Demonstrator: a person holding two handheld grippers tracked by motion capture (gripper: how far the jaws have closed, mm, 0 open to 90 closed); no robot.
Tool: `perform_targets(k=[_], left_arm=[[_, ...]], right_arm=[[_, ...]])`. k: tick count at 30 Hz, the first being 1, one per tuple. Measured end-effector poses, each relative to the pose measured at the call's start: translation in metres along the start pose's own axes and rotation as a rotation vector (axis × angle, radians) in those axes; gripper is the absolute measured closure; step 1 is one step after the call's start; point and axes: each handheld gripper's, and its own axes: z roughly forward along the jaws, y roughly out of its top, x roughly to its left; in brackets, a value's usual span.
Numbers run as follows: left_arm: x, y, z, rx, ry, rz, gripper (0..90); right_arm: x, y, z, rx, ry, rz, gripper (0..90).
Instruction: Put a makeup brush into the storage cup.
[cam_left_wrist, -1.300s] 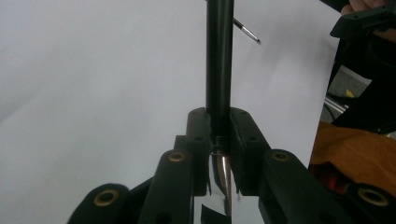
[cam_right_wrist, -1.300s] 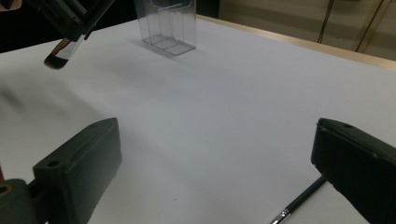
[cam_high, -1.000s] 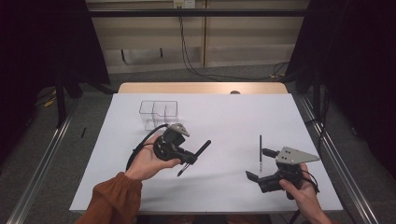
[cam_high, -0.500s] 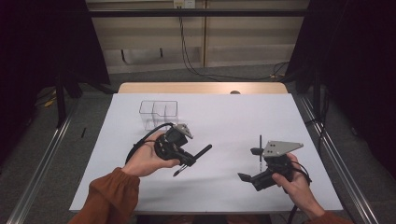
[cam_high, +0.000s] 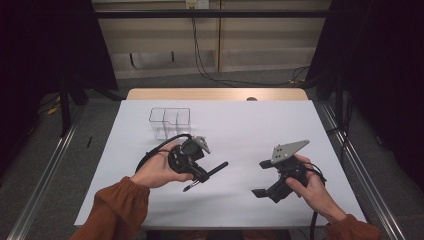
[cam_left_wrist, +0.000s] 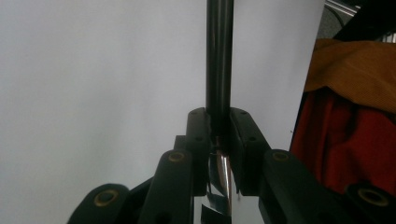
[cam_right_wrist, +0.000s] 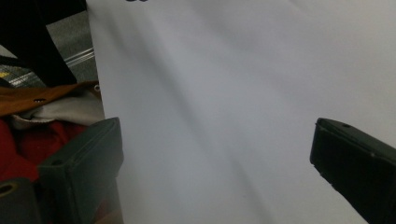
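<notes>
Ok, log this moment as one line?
left tool: shut on black pen | right tool: open, empty | clear box: empty, far side of white table

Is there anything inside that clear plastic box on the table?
The clear, divided plastic box looks empty; the white table cover shows through its walls. The black pen is outside it, clamped in the left gripper's fingers.
</notes>
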Motion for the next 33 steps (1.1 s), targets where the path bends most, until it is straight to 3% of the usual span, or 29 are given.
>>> perform_targets(k=[8, 16, 22, 30, 31, 32, 33], left_arm=[[-0.003, 0.005, 0.003, 0.043, -0.001, 0.027, 79.2], [-0.006, 0.008, 0.007, 0.074, -0.002, 0.043, 79.1], [-0.008, 0.010, 0.011, 0.085, -0.008, 0.048, 79.1], [-0.010, 0.013, 0.015, 0.106, -0.005, 0.061, 79.1], [-0.009, 0.014, 0.014, 0.117, -0.004, 0.078, 79.1], [-0.011, 0.014, 0.015, 0.105, -0.005, 0.056, 79.1], [-0.011, 0.015, 0.016, 0.112, 0.000, 0.067, 79.1]], right_arm=[[-0.002, 0.015, 0.006, 0.075, 0.060, -0.048, 4.3], [-0.002, 0.033, 0.019, 0.218, 0.136, -0.113, 8.8], [-0.002, 0.046, 0.027, 0.298, 0.151, -0.138, 9.8], [-0.006, 0.055, 0.037, 0.358, 0.173, -0.149, 12.1], [-0.007, 0.056, 0.038, 0.368, 0.176, -0.147, 12.1], [-0.008, 0.057, 0.039, 0.373, 0.176, -0.144, 12.2], [-0.008, 0.058, 0.040, 0.375, 0.177, -0.149, 13.4]])
